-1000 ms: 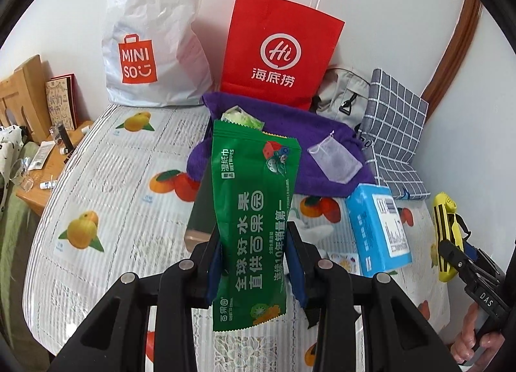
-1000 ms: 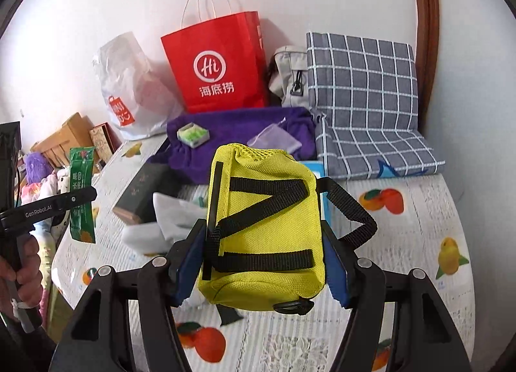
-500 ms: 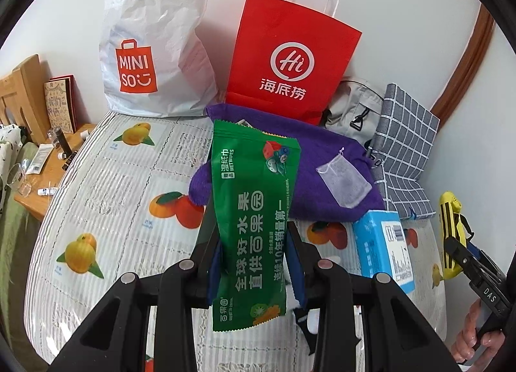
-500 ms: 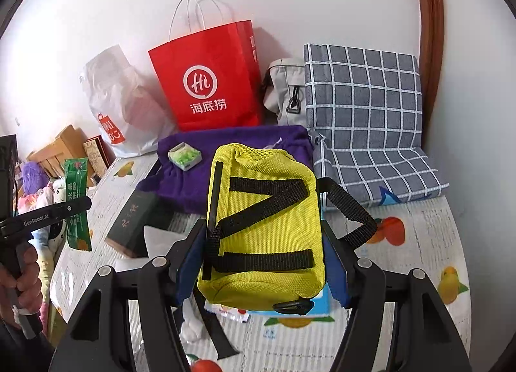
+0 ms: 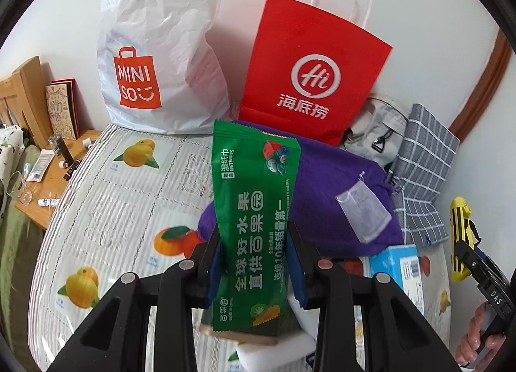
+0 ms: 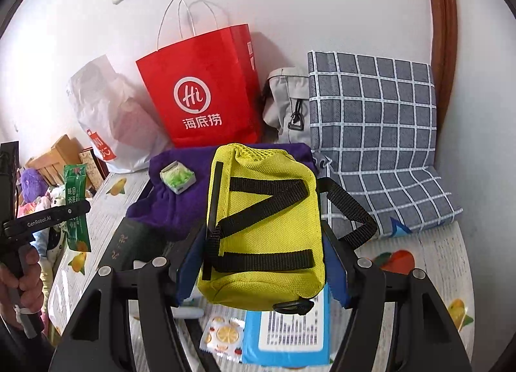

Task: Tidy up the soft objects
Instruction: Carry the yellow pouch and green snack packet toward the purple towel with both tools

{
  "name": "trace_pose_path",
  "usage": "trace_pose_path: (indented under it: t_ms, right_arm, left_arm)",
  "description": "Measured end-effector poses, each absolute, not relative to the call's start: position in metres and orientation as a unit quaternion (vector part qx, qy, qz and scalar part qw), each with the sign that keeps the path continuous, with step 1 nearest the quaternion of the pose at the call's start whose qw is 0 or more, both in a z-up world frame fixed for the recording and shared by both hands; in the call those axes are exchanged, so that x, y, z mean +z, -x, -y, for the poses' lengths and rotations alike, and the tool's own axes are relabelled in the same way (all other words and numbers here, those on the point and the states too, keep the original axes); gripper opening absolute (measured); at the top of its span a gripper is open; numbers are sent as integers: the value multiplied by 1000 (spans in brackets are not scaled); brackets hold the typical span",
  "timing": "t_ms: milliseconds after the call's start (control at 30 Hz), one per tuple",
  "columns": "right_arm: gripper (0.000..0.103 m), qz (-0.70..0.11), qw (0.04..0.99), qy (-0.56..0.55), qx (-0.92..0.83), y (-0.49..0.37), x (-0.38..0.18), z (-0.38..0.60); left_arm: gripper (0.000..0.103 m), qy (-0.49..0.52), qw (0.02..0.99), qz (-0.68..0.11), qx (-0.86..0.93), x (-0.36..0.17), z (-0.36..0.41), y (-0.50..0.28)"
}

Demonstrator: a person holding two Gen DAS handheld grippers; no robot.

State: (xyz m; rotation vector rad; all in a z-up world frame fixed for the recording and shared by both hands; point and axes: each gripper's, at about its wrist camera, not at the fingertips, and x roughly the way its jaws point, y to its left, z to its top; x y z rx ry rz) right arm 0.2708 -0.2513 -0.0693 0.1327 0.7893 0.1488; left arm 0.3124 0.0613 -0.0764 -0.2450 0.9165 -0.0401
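While both items hang above the table (image 5: pixel 106 197), the left gripper (image 5: pixel 254 262) clamps a green wipes pack (image 5: pixel 254 210) and the right gripper (image 6: pixel 262 262) a yellow pouch (image 6: pixel 267 230); neither is put away, and the red bag (image 5: pixel 309 72) waits at twelve o'clock beyond them.

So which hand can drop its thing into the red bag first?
Probably the left. Its hand-held gripper holds the green wet wipes pack with the red bag straight ahead. The right hand-held gripper holds the bulkier yellow pouch, and the bag sits off to its left.
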Motion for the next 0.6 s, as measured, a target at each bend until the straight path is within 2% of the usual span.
trace_pose_path:
  t_ms: [600]
  right_arm:
    - [66, -385, 915, -71, 97, -362, -78, 237]
  left_arm:
    - [33, 115, 885, -452, -12, -90, -61, -384]
